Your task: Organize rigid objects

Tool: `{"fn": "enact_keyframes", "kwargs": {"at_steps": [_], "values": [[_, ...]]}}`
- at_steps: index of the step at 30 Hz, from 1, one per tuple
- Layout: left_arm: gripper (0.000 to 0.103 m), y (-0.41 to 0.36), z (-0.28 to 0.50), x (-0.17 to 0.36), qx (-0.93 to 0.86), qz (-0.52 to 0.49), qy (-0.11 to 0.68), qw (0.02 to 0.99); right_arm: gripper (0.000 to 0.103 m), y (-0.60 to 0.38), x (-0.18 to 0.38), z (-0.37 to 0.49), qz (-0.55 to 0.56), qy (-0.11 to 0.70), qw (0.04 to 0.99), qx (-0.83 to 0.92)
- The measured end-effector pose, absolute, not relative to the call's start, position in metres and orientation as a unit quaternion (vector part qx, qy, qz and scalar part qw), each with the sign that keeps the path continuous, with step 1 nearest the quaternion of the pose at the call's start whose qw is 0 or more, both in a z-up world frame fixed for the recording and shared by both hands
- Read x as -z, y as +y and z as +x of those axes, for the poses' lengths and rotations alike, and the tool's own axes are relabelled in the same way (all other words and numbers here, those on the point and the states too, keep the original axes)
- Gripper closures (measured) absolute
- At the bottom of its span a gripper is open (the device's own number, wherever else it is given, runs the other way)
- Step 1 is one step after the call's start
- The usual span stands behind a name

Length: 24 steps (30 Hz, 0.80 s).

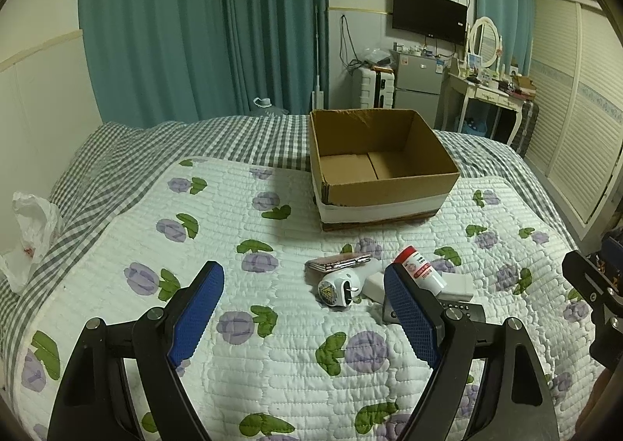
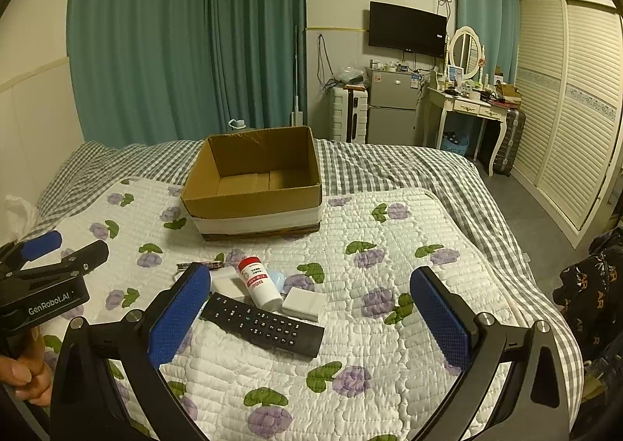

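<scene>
An open, empty cardboard box (image 1: 389,184) (image 2: 253,203) stands on the quilted bed. In front of it lies a small heap: a white bottle with a red cap (image 1: 422,269) (image 2: 260,281), a black remote (image 2: 264,324) (image 1: 463,310), a phone in a pink case (image 1: 338,261), a white charger plug (image 1: 338,287), and white blocks (image 2: 304,302). My left gripper (image 1: 307,320) is open and empty, just short of the heap. My right gripper (image 2: 311,316) is open and empty, over the remote's near side. The left gripper also shows in the right wrist view (image 2: 58,250).
A flowered white quilt (image 2: 389,246) covers a grey checked sheet. A white plastic bag (image 1: 31,234) lies at the bed's left edge. Beyond the bed are teal curtains, a small fridge (image 2: 393,106), a dressing table (image 2: 467,110) and a louvred wardrobe (image 2: 564,110).
</scene>
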<state>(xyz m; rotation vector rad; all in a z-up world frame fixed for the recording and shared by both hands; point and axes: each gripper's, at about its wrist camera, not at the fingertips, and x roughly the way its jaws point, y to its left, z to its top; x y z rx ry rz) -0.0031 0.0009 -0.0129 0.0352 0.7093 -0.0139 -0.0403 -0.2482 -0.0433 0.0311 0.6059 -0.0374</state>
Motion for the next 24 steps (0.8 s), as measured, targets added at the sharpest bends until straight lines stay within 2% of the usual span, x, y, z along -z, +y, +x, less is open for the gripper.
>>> {"fn": "enact_keyframes", "kwargs": {"at_steps": [24], "values": [[0.017, -0.0033, -0.0053, 0.0134, 0.023, 0.016, 0.345, 0.938, 0.0, -0.2452, 0.045, -0.0397, 0.01, 0.296, 0.955, 0.018]]}}
